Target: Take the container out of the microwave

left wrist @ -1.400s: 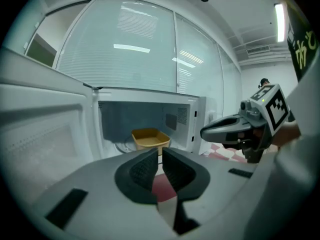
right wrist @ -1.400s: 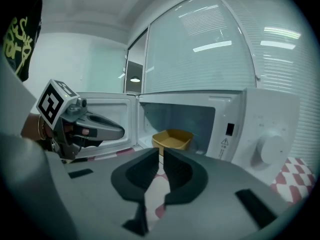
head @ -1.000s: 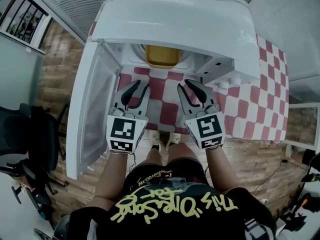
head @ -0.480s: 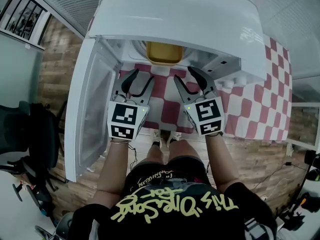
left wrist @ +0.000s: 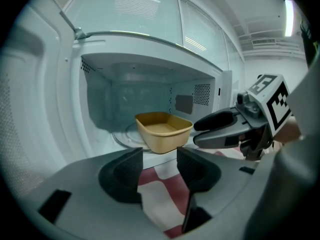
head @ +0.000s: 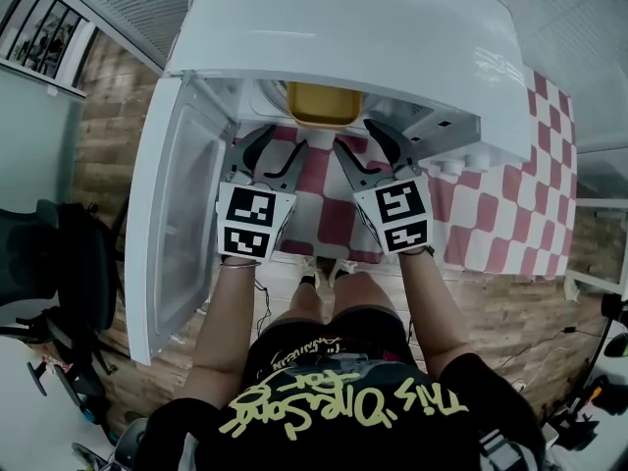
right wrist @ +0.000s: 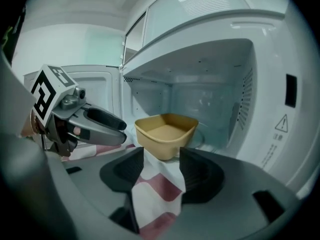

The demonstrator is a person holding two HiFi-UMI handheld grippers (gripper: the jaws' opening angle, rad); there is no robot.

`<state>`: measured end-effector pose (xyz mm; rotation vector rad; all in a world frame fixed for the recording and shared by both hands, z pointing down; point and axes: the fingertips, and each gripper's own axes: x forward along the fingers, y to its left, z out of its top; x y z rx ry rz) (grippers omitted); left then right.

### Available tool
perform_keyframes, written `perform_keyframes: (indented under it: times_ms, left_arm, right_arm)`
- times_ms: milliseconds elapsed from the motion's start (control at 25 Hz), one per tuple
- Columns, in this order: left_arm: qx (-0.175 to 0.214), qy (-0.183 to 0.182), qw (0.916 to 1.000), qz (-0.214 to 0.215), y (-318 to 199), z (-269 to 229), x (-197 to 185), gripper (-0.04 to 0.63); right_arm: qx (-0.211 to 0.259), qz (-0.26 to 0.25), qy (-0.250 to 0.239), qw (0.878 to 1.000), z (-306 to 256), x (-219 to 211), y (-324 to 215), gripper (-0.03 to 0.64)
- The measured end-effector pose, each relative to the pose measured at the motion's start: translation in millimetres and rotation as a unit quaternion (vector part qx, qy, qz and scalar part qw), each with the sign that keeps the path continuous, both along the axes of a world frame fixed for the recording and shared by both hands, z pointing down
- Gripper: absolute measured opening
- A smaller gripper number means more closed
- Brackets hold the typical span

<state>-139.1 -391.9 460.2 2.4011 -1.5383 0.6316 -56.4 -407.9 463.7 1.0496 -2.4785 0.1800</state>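
Observation:
A yellow container [head: 321,104] sits on the turntable inside the open white microwave [head: 343,27]. Both grippers hover side by side just in front of the opening, short of the container. My left gripper [head: 278,148] is open, and its jaws have just been opening with nothing between them. My right gripper [head: 358,143] is open too, its jaws also just opening on empty air. The left gripper view has the container [left wrist: 162,130] straight ahead beyond my gripper [left wrist: 159,166]. In the right gripper view the container [right wrist: 166,131] stands just past my gripper [right wrist: 161,166].
The microwave door [head: 172,224] swings wide open to the left. A red-and-white checked cloth [head: 491,214] covers the table under the microwave. A black chair [head: 59,263] stands on the wooden floor at the left.
Both grippers have moved forward toward the microwave opening. Their jaws have spread from nearly closed to wide apart.

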Motion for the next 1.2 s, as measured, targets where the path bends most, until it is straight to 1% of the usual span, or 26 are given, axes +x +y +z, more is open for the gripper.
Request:
perform_keyframes:
  times_ms: [160,320,560,880,1080,1200]
  left_arm:
    - [-0.004,-0.004,1.0,0.004,-8.3,4.4,3.3,0.209]
    - [-0.017,-0.012,0.9996,0.017,-12.9,12.0,9.0,0.213]
    - [-0.014,-0.013,0.9997,0.018,-23.4,12.2,11.1,0.222]
    - [-0.023,-0.009,0.9994,0.024,-33.2,15.6,15.3,0.222]
    - [-0.021,-0.009,0.9995,0.024,-34.9,15.9,18.6,0.222]
    - [-0.022,-0.012,0.9995,0.02,-34.5,16.7,18.5,0.222]
  right_arm:
    - [-0.006,-0.001,0.0,1.0,3.5,-3.6,-4.4,0.215]
    - [-0.008,-0.001,-0.001,1.0,6.5,-6.2,-9.6,0.215]
    - [-0.007,-0.002,0.002,1.0,9.8,-10.1,-14.8,0.217]
    - [-0.008,-0.005,-0.007,1.0,9.7,-14.0,-21.4,0.216]
    - [-0.01,0.006,-0.015,1.0,9.4,-14.6,-24.0,0.216]
    - [-0.006,0.012,-0.011,1.0,10.5,-13.8,-23.7,0.216]
